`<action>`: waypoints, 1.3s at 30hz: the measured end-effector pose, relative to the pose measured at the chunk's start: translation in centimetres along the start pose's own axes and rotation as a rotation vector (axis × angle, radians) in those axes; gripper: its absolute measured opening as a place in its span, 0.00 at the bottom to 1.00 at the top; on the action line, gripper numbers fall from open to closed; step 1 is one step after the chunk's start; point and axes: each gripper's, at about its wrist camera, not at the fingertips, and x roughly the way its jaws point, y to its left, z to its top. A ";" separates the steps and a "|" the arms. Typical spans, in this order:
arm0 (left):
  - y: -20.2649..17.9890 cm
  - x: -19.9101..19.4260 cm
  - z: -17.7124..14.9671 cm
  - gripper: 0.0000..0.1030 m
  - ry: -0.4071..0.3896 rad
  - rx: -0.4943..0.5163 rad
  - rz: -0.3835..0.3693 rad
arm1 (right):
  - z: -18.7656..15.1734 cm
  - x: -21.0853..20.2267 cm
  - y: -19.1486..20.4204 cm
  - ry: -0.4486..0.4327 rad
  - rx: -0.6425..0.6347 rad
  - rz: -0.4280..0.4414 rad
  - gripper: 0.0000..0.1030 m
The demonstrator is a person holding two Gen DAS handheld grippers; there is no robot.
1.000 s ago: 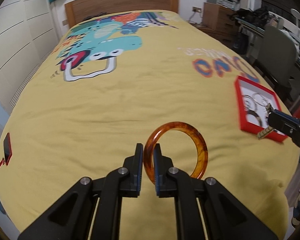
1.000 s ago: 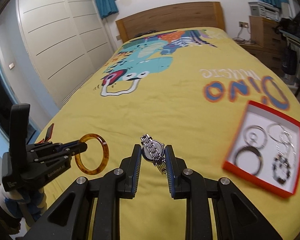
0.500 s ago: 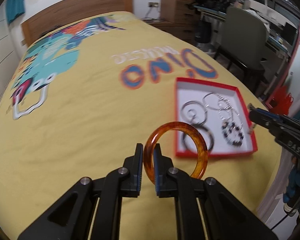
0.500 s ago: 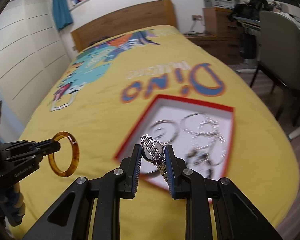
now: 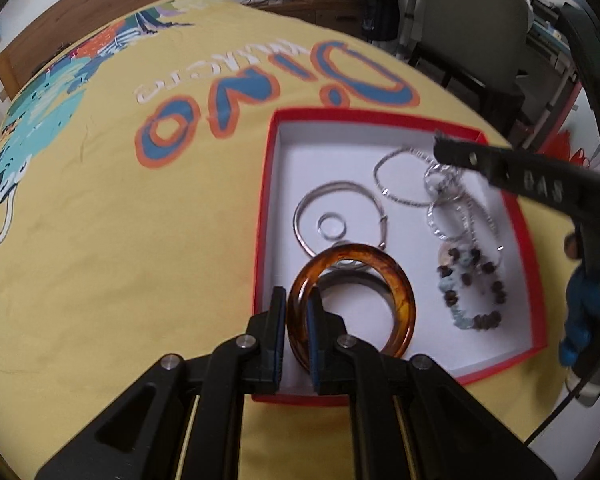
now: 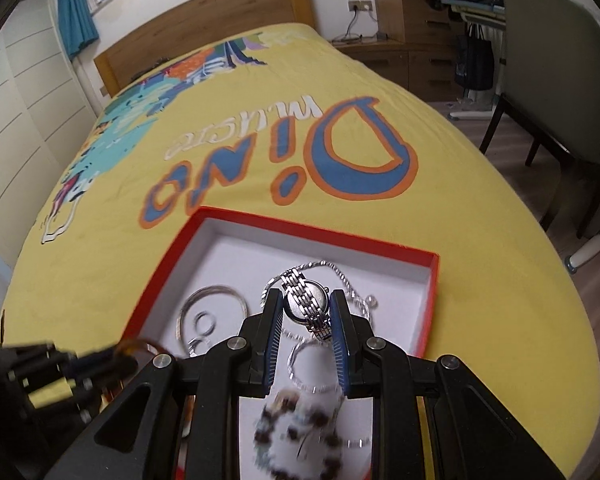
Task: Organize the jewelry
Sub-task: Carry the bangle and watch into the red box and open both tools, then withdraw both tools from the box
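My left gripper (image 5: 297, 307) is shut on an amber bangle (image 5: 398, 300), held over the near left part of a red box with a white floor (image 5: 265, 184). Inside the box lie silver bangles (image 5: 336, 200), a small silver ring (image 5: 331, 226), thin silver hoops (image 5: 404, 178) and a beaded bracelet (image 5: 470, 292). My right gripper (image 6: 305, 312) is shut on a silver watch (image 6: 310, 308), held above the same box (image 6: 300, 228). The right gripper (image 5: 438, 146) reaches in from the right in the left wrist view. The left gripper's fingers (image 6: 80, 364) show at the lower left of the right wrist view.
The box sits on a yellow bedspread (image 6: 260, 140) printed with "Dino" lettering, near the bed's right edge. A grey chair (image 6: 556, 68), a desk and wooden drawers (image 6: 412, 16) stand beyond that edge. The wooden headboard (image 6: 204, 20) is far back.
Both grippers have swung right and down from over the open bedspread to above the red box, each keeping its grip on its piece. The box now fills the view.
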 end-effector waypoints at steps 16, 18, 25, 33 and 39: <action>1.1 0.9 0.3 0.10 0.014 -0.064 -0.080 | -0.2 3.8 0.0 0.104 -0.007 -0.058 0.31; 1.2 0.2 0.3 0.13 -0.004 -0.067 -0.088 | -0.2 3.3 0.0 0.096 -0.004 -0.061 0.35; 1.6 -3.2 -0.1 0.19 -0.057 -0.068 -0.088 | -0.9 -0.7 0.7 0.045 0.020 -0.048 0.39; 3.6 -8.6 -3.5 0.19 -0.138 -0.086 -0.002 | -3.3 -6.1 4.2 0.005 -0.006 -0.032 0.46; 6.1 -12.7 -6.9 0.19 -0.186 -0.112 0.086 | -5.6 -9.1 8.5 -0.005 -0.063 -0.026 0.52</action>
